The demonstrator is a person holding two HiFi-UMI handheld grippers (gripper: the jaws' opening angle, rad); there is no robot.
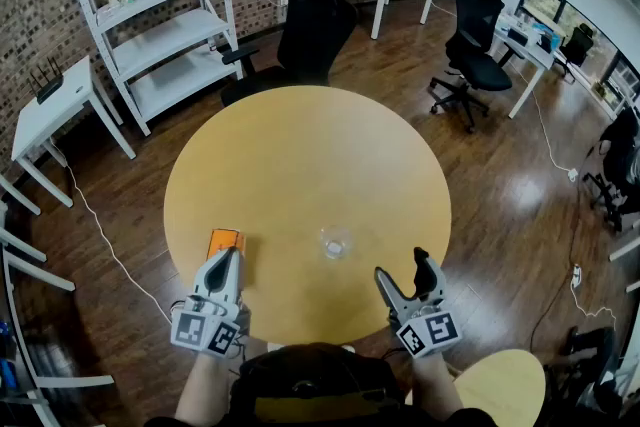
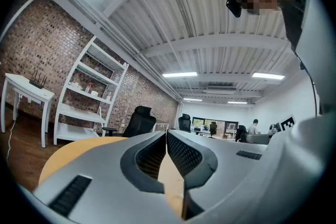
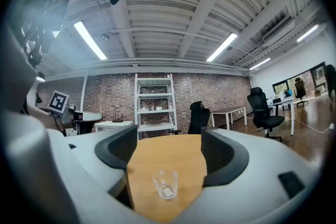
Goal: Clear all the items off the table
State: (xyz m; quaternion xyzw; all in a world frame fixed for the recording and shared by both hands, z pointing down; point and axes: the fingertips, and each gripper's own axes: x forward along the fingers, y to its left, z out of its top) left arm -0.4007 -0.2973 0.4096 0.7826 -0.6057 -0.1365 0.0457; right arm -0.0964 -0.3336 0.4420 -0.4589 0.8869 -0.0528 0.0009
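A small clear glass stands on the round wooden table near its front edge. In the right gripper view the glass is a short way ahead, in line with the gap between the jaws. My right gripper is open and holds nothing, just right of and nearer than the glass. A flat orange item lies at the front left. My left gripper is shut and empty, its tip right behind that orange item.
A black office chair stands at the table's far side. White shelves and a small white desk are at the back left. More chairs and desks are on the right. A cable runs over the floor.
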